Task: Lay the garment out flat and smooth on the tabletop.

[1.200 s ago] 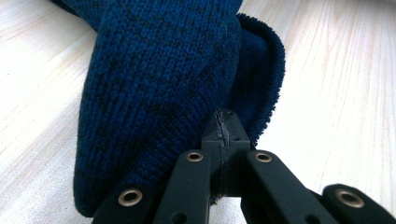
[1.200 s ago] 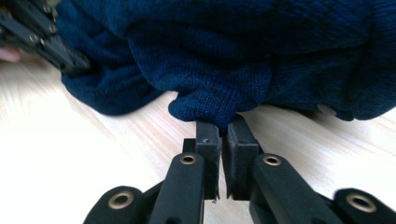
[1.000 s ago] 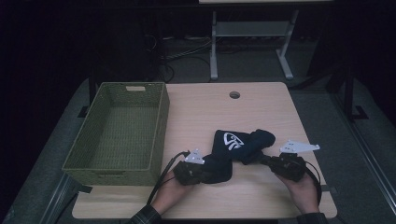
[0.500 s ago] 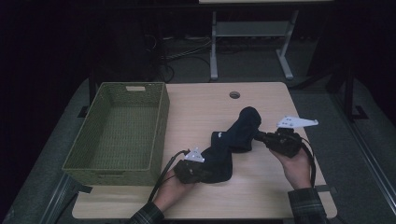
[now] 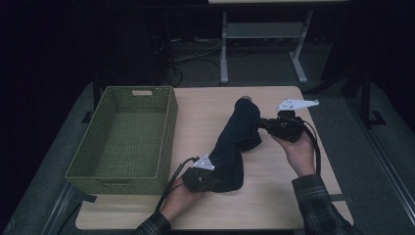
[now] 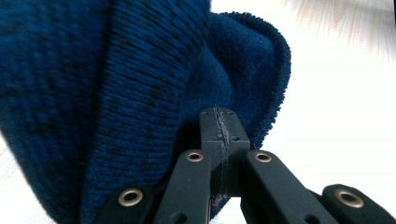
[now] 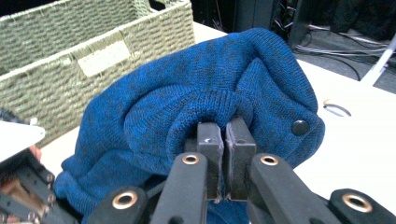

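Stretching between the two hands in the high view, a dark blue knitted garment [image 5: 234, 147] runs from the left gripper [image 5: 208, 177], low at the near edge of the wooden table [image 5: 205, 107], up to the right gripper [image 5: 266, 125], which is raised off the tabletop. Each pair of jaws is closed on one end of the knit, so the left end looks like an anchor and the lifted right end draws the cloth into one long fold, probably to tidy it for the woven green basket [image 5: 125, 137] that stands beyond the left gripper, on its outer side

From the left gripper view, the jaws meet flat with a pinch of knit [image 6: 140, 84] caught at their tips; ribbed fabric rises ahead and to one side, with the softer looped lining curling over just past it. The hold looks firm enough to take a pull

Looking along the right gripper [image 7: 226, 140], its jaws are likewise pressed together, biting a rolled edge of the garment [image 7: 196, 93], which bunches directly ahead. A dark round snap button [image 7: 300, 127] sits on the knit just beside the jaws, and the basket [image 7: 93, 60] lies beyond the bundle
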A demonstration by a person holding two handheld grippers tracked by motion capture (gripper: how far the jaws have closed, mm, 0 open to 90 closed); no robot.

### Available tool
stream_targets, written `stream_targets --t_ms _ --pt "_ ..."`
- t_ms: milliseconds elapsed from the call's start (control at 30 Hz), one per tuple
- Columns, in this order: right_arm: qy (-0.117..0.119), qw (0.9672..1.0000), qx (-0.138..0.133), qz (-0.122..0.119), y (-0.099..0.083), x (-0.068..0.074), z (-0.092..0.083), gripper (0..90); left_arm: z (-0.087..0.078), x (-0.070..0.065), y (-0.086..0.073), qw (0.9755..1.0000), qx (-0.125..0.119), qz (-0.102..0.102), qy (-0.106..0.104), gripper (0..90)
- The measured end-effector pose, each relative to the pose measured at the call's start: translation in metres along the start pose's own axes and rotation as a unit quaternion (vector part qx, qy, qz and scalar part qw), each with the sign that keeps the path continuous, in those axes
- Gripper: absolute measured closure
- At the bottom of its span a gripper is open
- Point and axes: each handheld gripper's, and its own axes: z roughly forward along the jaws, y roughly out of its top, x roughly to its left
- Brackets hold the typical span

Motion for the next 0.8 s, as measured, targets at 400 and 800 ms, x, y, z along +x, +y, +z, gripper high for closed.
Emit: stream_targets --t_ms 400,800 --pt "0.018 0.9996 -0.018 0.009 0.032 -0.005 0.037 87.3 -0.001 0.0 -0.001 1.0 0.001 0.001 -0.002 89.9" --pt "0.029 0.9994 0.006 -0.014 0.06 0.006 0.094 87.2 -0.001 -0.001 -0.002 1.0 0.003 0.0 -0.003 89.9"
